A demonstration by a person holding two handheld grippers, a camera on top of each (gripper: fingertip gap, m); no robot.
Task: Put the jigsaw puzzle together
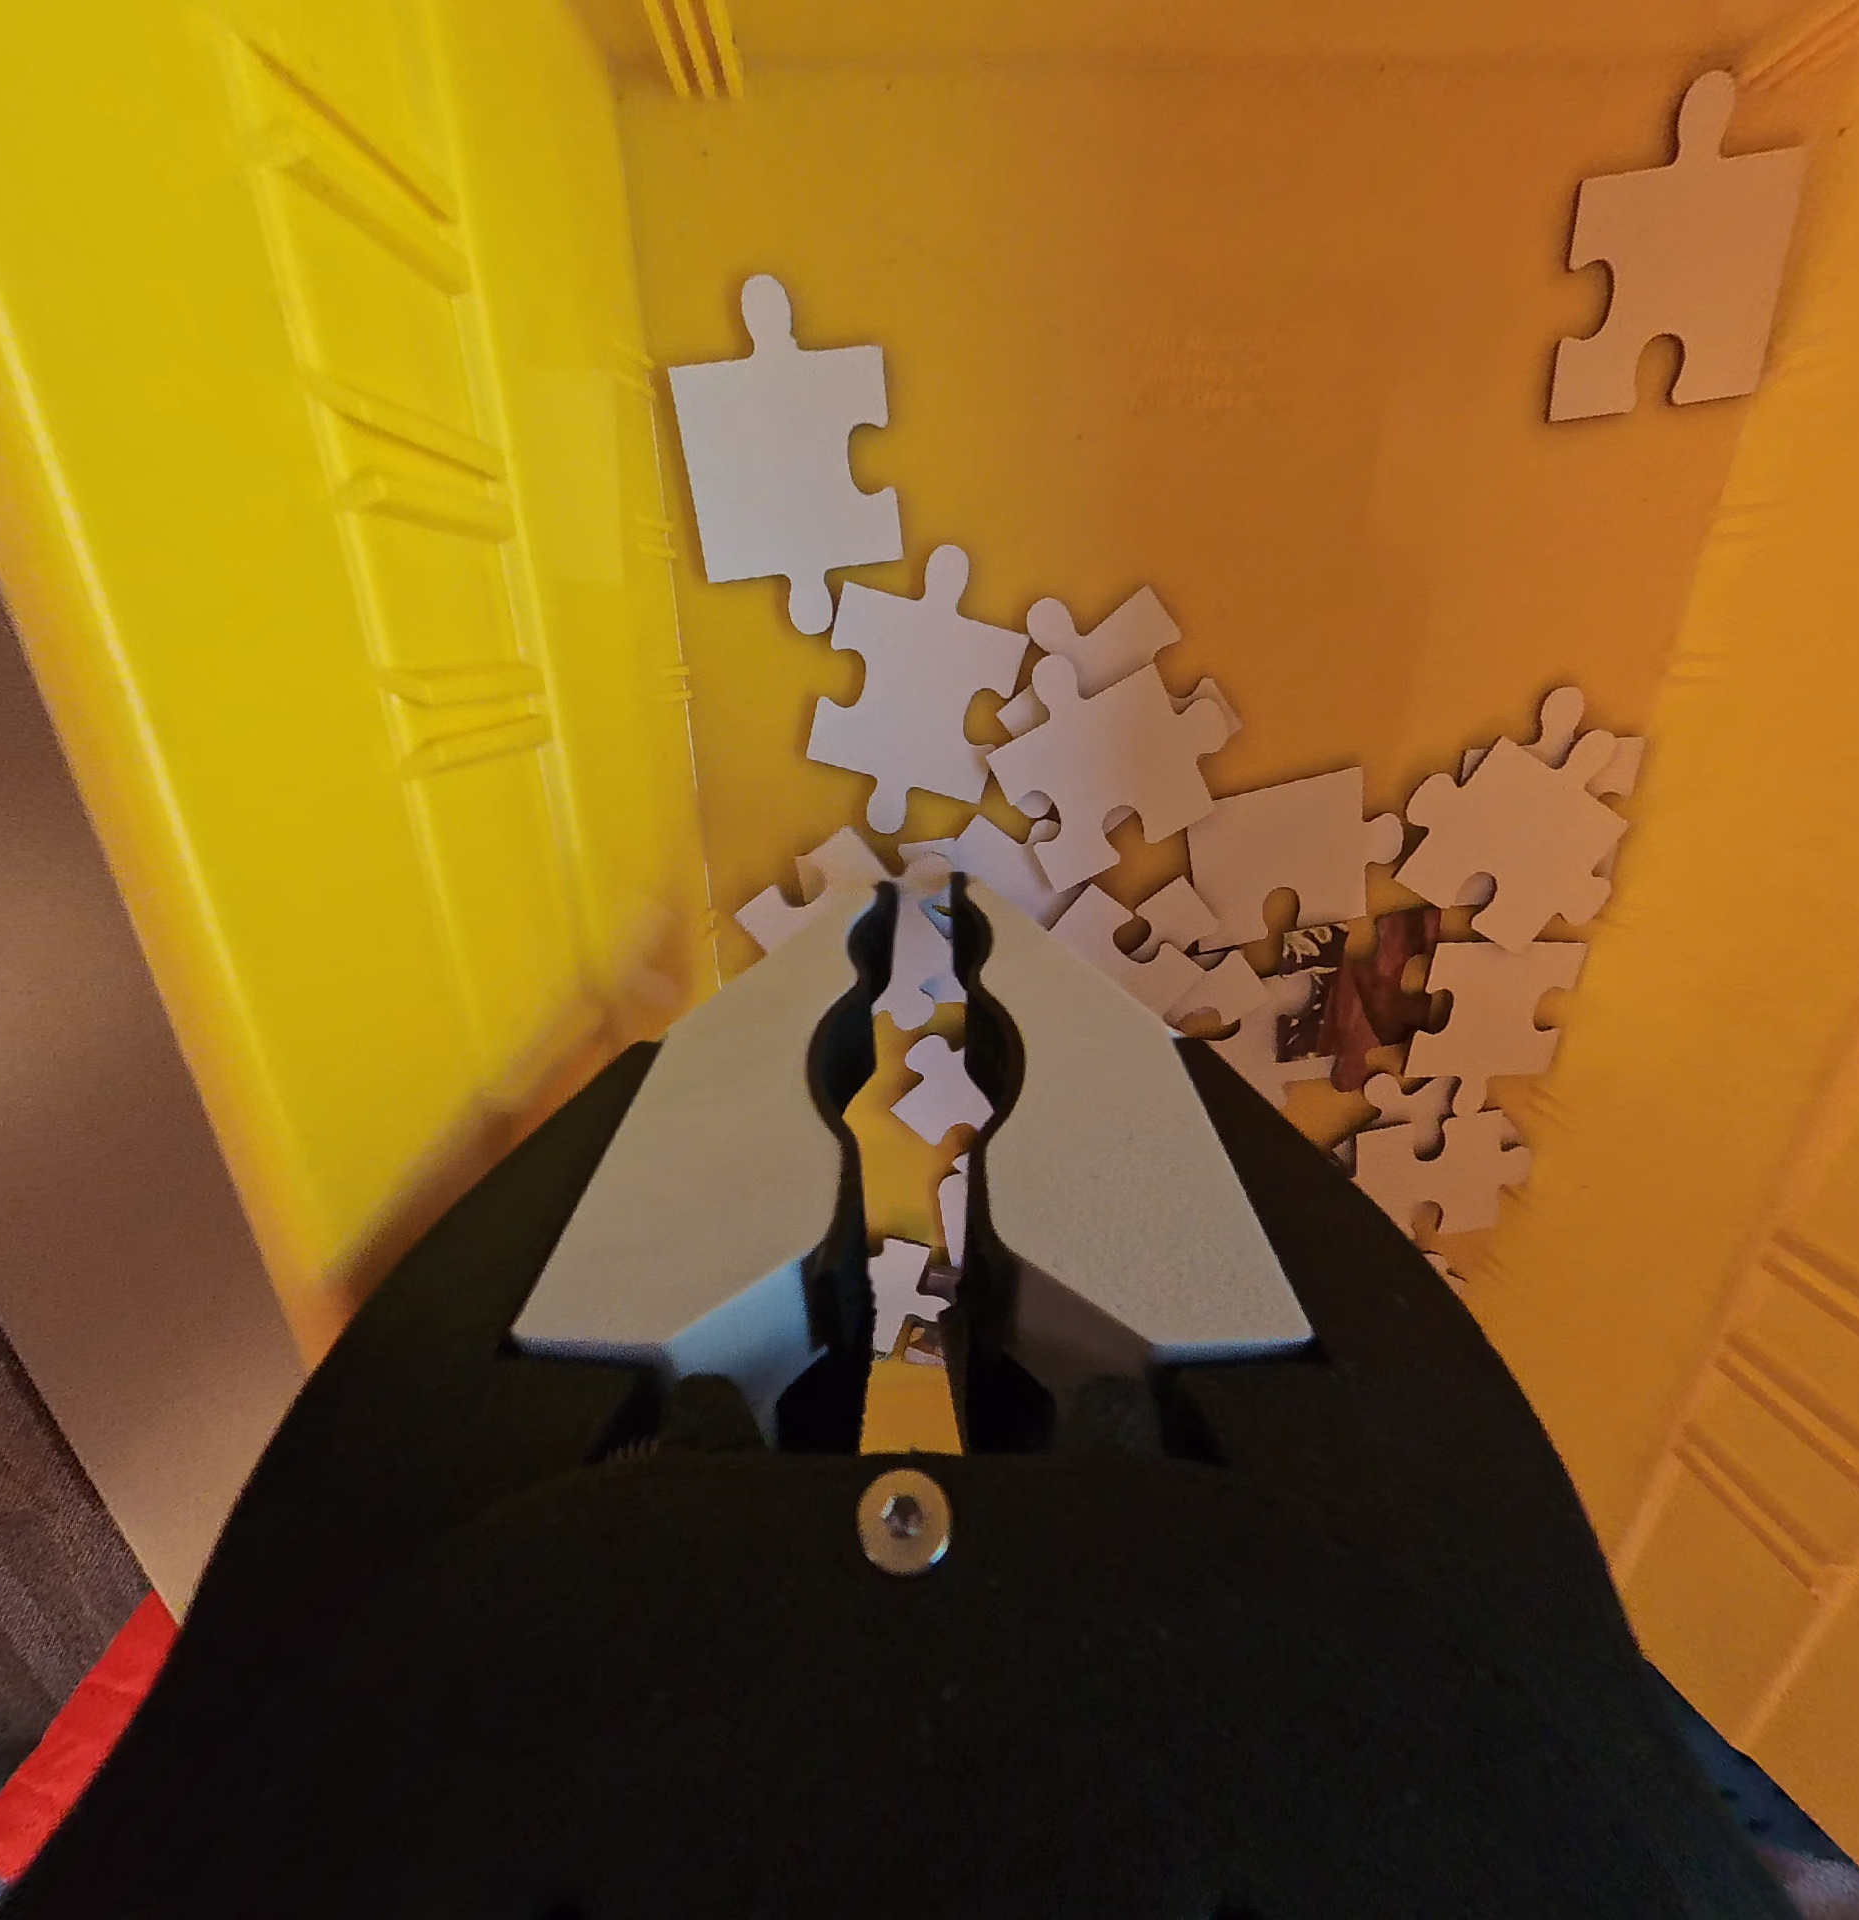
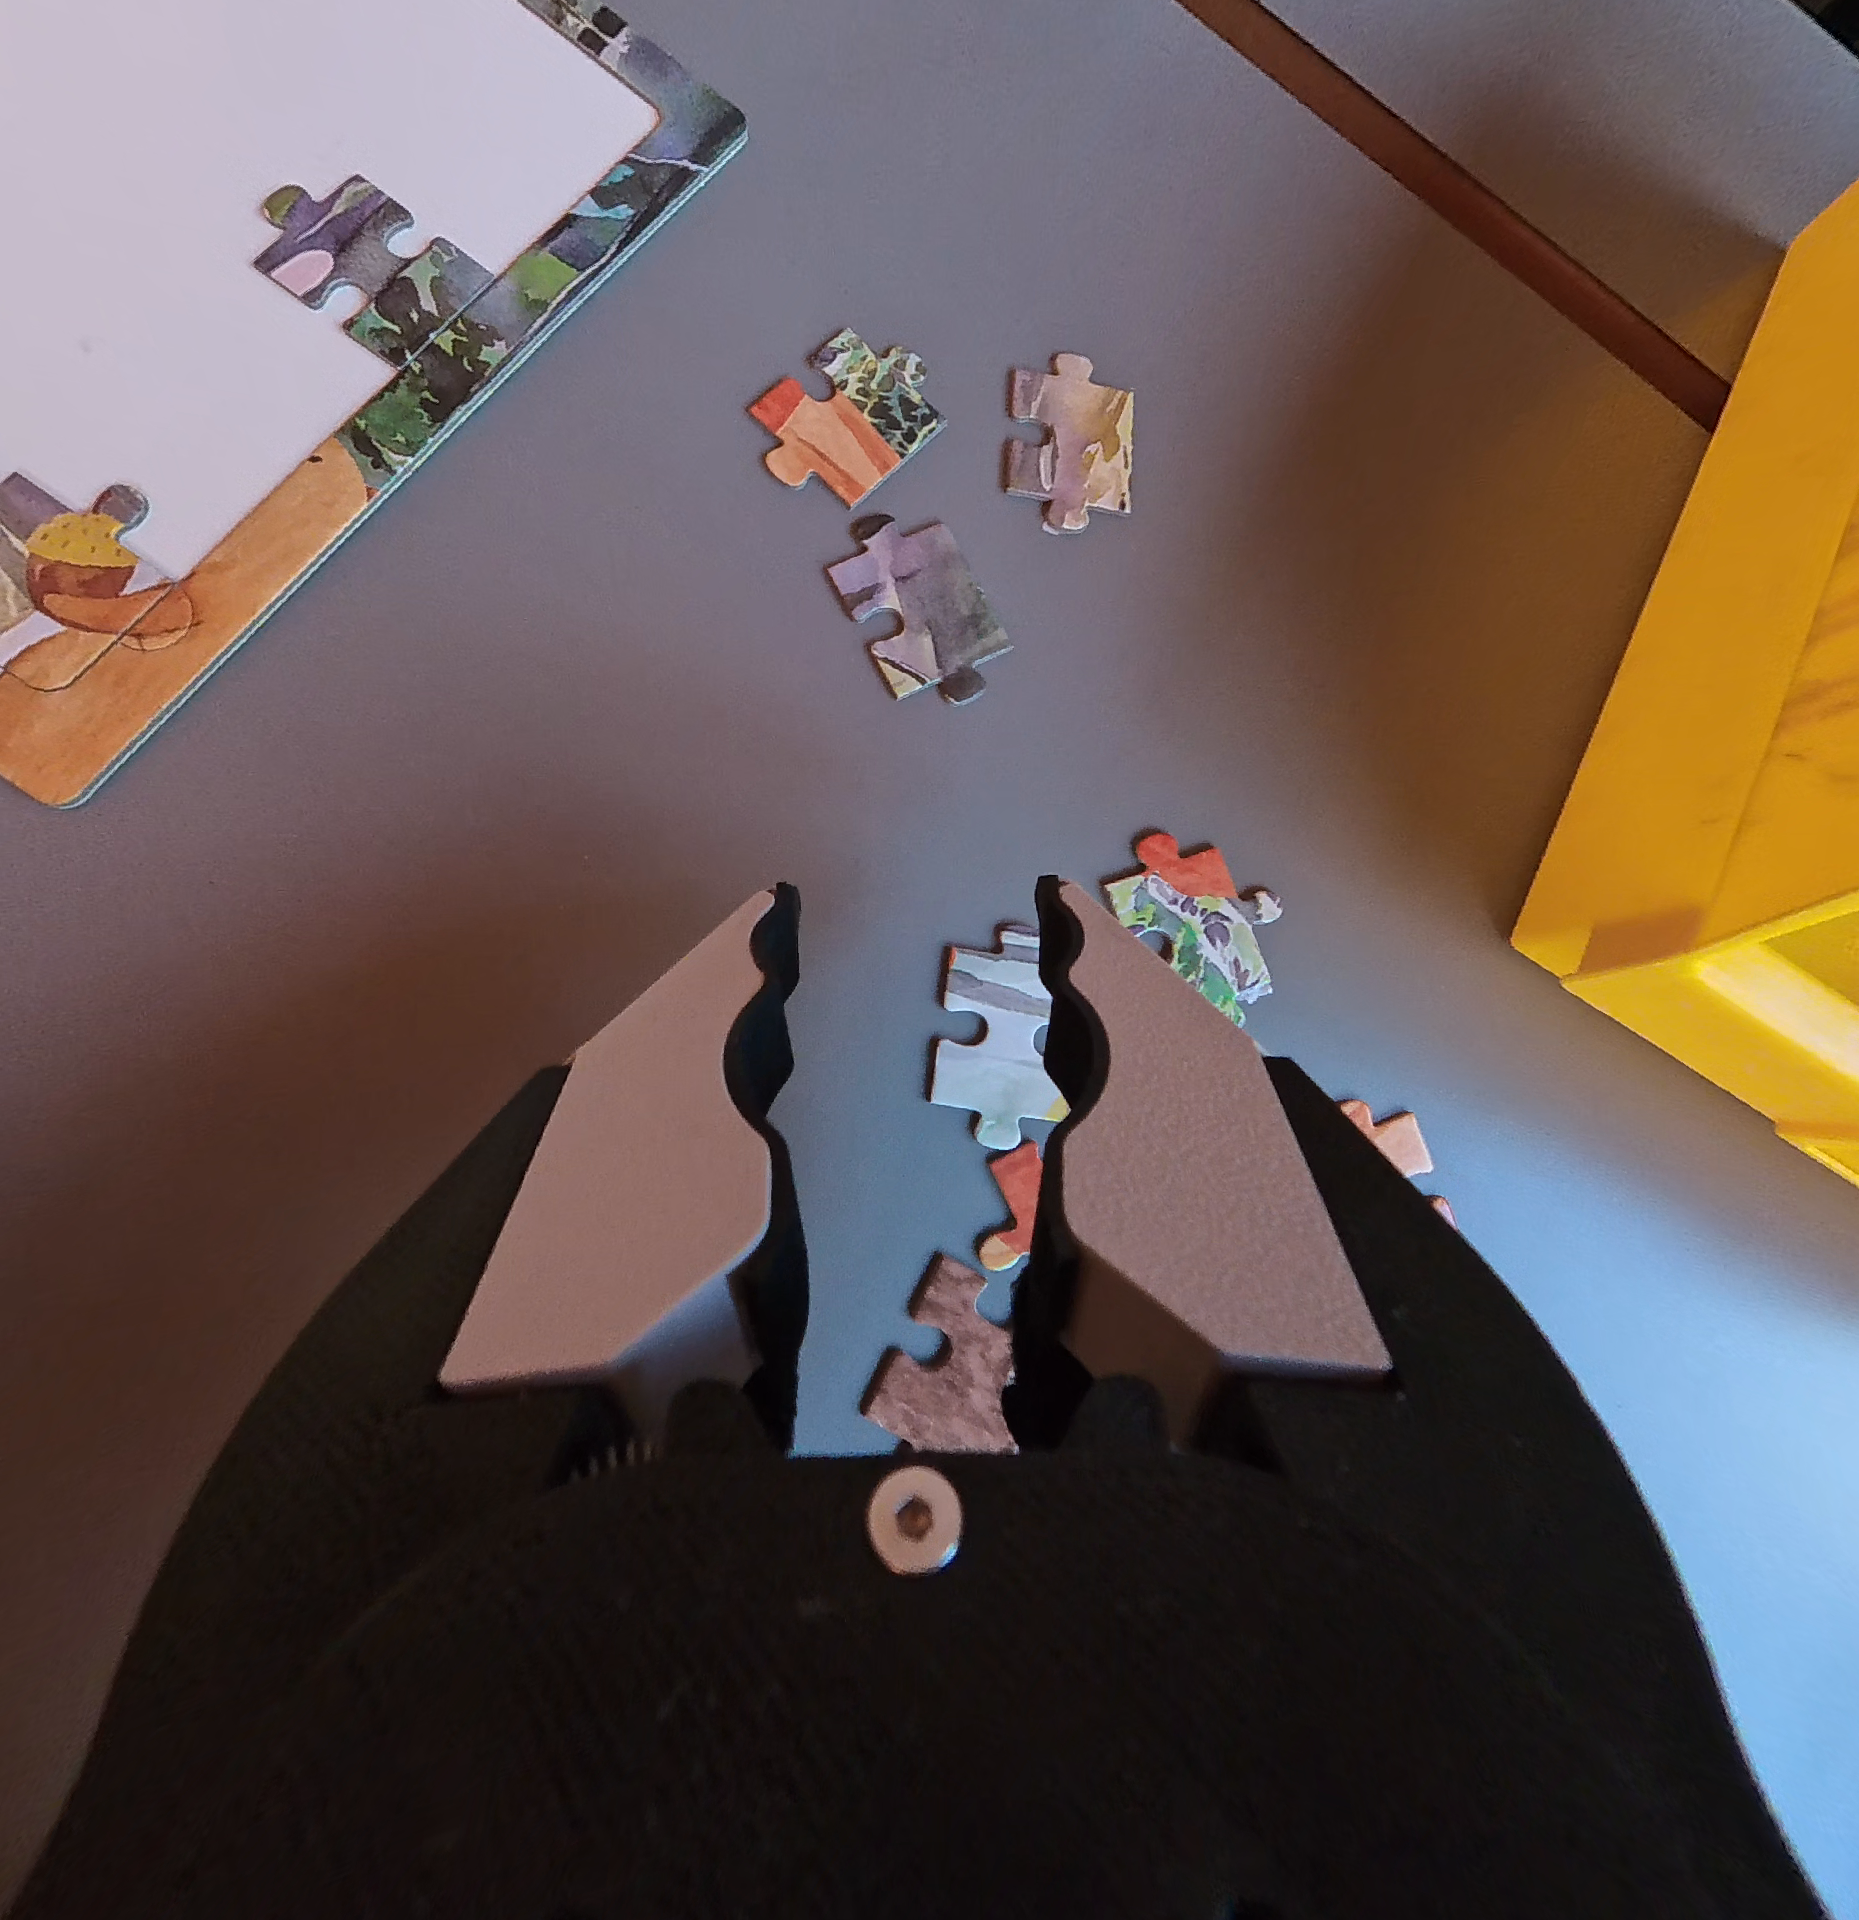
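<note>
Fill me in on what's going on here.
A person is doing a jigsaw with two handheld grippers. The left gripper, nearly closed, reaches into a yellow bin of mostly face-down pieces. The right gripper hovers open over loose pieces on the grey table. The puzzle tray holds only a few pieces.

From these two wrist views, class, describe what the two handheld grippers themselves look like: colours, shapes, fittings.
Both are built alike. The left gripper and right gripper each have a wide matte black body with a silver hex-socket screw at its centre. Two pale grey wedge-shaped fingers taper forward, lined on their inner faces with black, wavy-edged pads. No cables, sleeves or markings show.
</note>
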